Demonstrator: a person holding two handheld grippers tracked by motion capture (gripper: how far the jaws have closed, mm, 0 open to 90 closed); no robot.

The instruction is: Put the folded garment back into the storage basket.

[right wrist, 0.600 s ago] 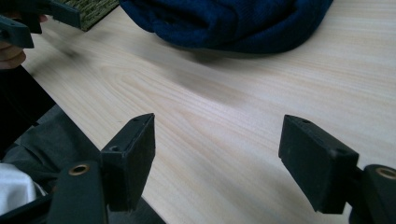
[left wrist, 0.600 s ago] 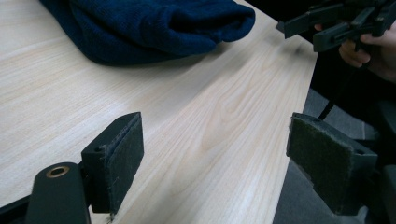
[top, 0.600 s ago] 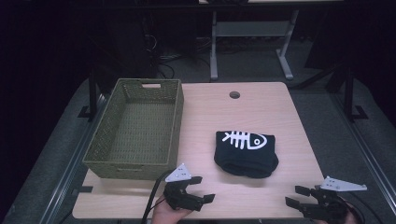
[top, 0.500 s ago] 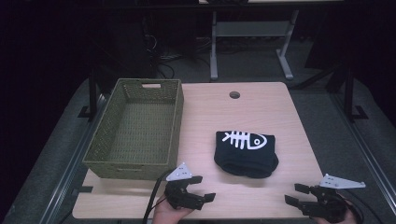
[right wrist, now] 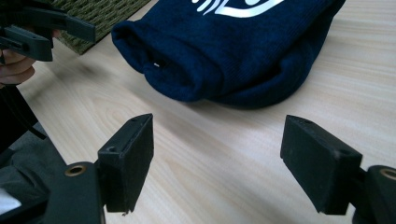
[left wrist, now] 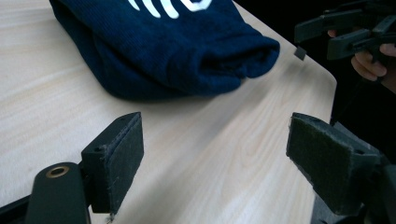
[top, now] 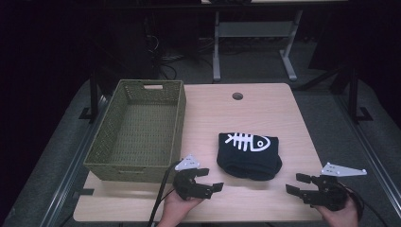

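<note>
Both claws, left gripper (top: 215, 186) and right gripper (top: 294, 183), spread, empty; flank folded navy fish-skeleton garment (top: 249, 155). Recommend pinching opposite edges evenly before lifting toward green woven basket (top: 137, 166).

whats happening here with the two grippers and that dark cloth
A person holds the left gripper and the right gripper low over the wooden table, both open and empty. Between them lies a folded dark blue garment with a white fish-skeleton print, untouched. A woven green basket sits to its left, with nothing visible inside.
</note>
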